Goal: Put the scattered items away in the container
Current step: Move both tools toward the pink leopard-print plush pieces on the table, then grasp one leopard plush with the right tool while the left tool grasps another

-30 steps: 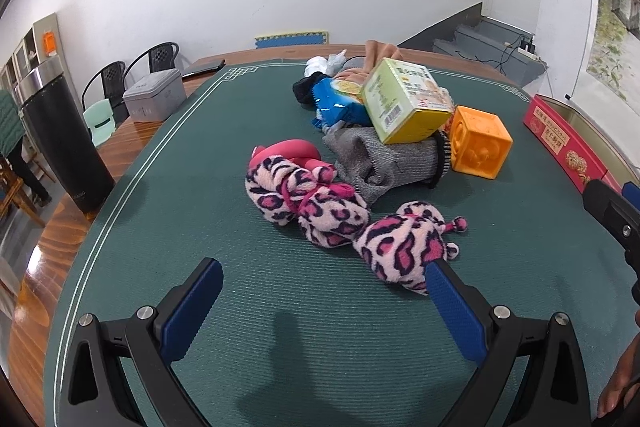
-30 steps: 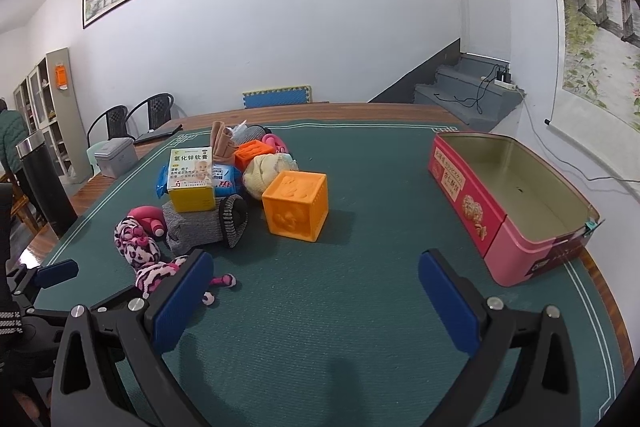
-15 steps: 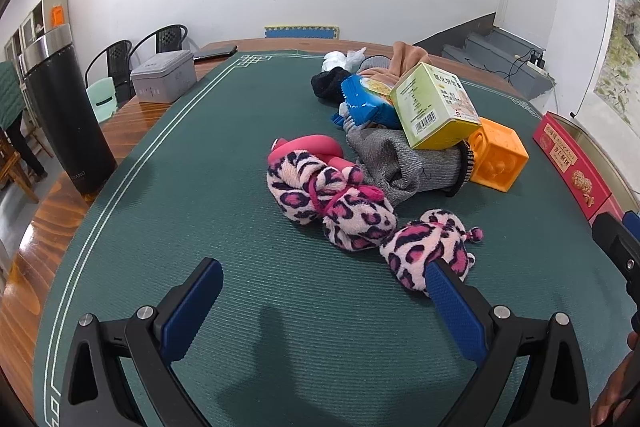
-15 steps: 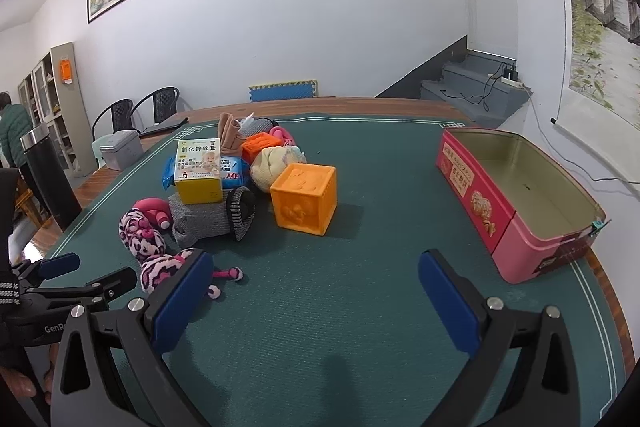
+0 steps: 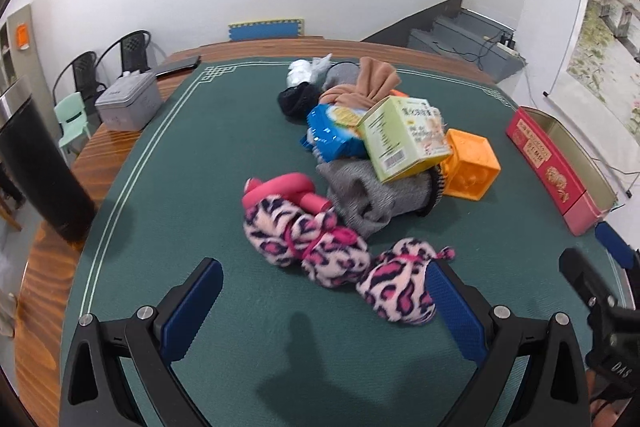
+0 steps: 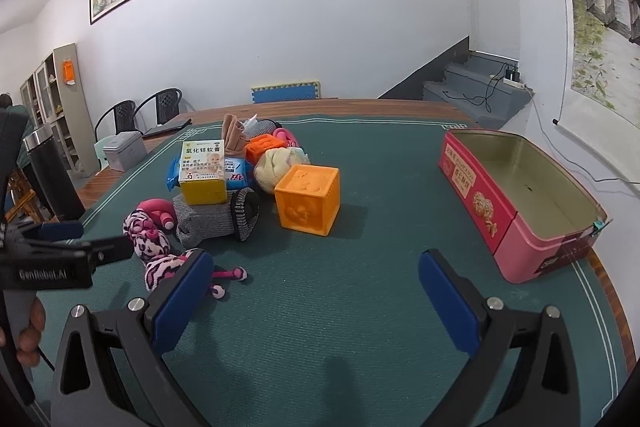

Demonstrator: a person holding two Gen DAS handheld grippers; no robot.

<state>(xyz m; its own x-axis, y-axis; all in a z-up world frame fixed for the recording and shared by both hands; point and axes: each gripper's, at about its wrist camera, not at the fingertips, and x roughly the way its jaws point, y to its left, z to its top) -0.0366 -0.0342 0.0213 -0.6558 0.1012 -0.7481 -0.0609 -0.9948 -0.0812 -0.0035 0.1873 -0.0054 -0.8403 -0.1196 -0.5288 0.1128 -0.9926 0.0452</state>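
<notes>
A pile of items lies on the green felt table (image 5: 168,187). The pink leopard plush (image 5: 304,239) is nearest, just ahead of my open left gripper (image 5: 322,291), whose right finger overlaps the plush's near end (image 5: 400,291). Behind it are a grey sock (image 5: 372,195), a yellow-green box (image 5: 404,139), a blue packet (image 5: 332,131) and an orange cube (image 5: 470,167). My right gripper (image 6: 314,275) stands open over bare felt, short of the orange cube (image 6: 308,199). The open red tin (image 6: 520,187) sits to the right, with nothing visible inside.
More soft items and a second orange block (image 6: 264,147) lie at the back of the pile. A grey lidded box (image 5: 128,103) sits on the wooden table edge at left, and a black bin (image 5: 44,171) stands beyond it. A hand (image 6: 28,331) holds the left gripper.
My left gripper has moved forward, so the leopard plush now sits lower and closer between its fingers. The right gripper has crept slightly nearer the pile. Both stay open.
</notes>
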